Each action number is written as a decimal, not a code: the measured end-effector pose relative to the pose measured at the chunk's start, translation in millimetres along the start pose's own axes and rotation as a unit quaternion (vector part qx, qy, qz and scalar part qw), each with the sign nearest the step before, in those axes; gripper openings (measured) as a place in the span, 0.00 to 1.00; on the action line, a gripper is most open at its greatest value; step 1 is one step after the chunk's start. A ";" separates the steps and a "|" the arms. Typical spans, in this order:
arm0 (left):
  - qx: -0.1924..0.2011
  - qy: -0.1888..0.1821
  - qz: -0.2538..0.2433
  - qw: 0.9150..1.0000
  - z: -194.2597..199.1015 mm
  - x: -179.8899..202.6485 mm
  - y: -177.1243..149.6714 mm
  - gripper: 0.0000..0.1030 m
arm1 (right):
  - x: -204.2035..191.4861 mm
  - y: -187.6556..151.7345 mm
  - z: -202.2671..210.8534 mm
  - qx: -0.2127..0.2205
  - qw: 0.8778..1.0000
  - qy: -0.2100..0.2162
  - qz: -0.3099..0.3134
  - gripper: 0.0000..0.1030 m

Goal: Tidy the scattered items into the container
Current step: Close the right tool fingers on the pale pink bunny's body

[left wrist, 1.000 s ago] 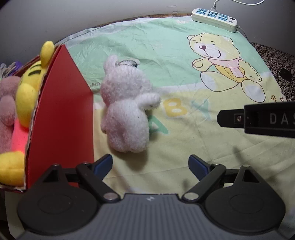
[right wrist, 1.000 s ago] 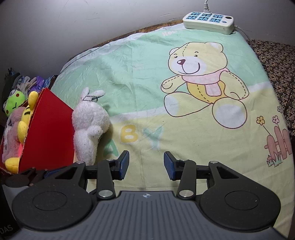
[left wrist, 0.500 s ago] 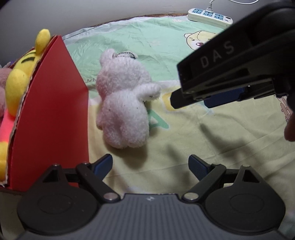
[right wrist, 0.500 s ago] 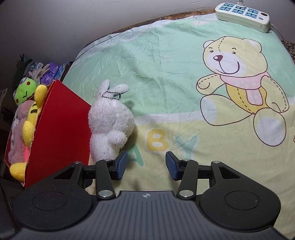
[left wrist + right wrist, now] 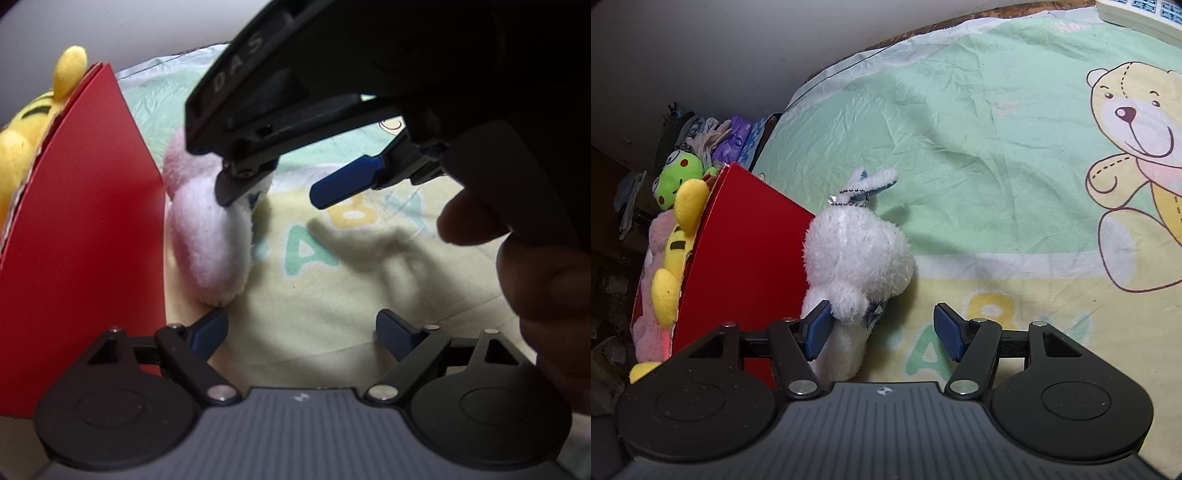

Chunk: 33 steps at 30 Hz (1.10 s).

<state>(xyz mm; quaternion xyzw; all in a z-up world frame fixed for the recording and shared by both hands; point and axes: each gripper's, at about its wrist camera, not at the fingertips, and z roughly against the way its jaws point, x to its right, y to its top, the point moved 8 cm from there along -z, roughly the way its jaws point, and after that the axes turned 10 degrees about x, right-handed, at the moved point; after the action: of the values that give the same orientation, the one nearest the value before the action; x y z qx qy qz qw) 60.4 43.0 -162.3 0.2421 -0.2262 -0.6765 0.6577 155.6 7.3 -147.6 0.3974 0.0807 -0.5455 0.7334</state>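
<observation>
The white plush bunny [image 5: 855,258] lies on the bear-print bedsheet [image 5: 979,140], pressed right up against the red box [image 5: 742,258], which stands at the bunny's nine o'clock. A bead chain [image 5: 849,195] hangs from the top of its head, with its thin ears pointing off toward one o'clock.

The right gripper [image 5: 882,328] has the bunny's lower body partly between its blue pads. Its jaws are opening; the left pad [image 5: 818,328] sits right at the fur by the bunny's arm, the other pad stands clear over the sheet at three o'clock, so nothing is squeezed yet. From the left wrist camera the same tool fills the upper half of the view, with a dark hand [image 5: 535,258] wrapped round its grip at three o'clock.

The left gripper [image 5: 301,332] hangs below the bunny [image 5: 210,236], at its six o'clock, jaws spread wide and holding nothing; its left pad [image 5: 207,332] is just beside the toy's bottom edge, and whether it touches I cannot tell.

Inside the red box [image 5: 81,240] a yellow plush [image 5: 677,236], a pink plush [image 5: 652,295] and a green frog plush [image 5: 677,177] are already packed. A power strip [image 5: 1141,14] lies at the far edge of the bed, at one o'clock.
</observation>
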 end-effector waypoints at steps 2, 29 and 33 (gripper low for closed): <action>-0.002 0.001 0.000 1.000 -1.7 -0.1 0.1 0.86 | -5.9 -0.8 -1.5 -0.001 1.000 0.012 0.004 0.60; 0.018 -0.006 -0.002 1.000 15.3 8.2 -1.3 0.84 | 3.7 -5.0 5.1 -0.011 0.998 0.047 -0.043 0.31; 0.032 -0.015 -0.007 0.999 25.4 12.7 1.8 0.84 | 11.7 -7.9 24.0 0.001 0.998 0.039 -0.048 0.31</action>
<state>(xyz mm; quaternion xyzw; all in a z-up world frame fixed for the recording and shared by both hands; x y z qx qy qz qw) 45.7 29.9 -141.7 0.2547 -0.2558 -0.6771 0.6413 145.8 -18.2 -141.9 0.4151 0.1276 -0.5644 0.7020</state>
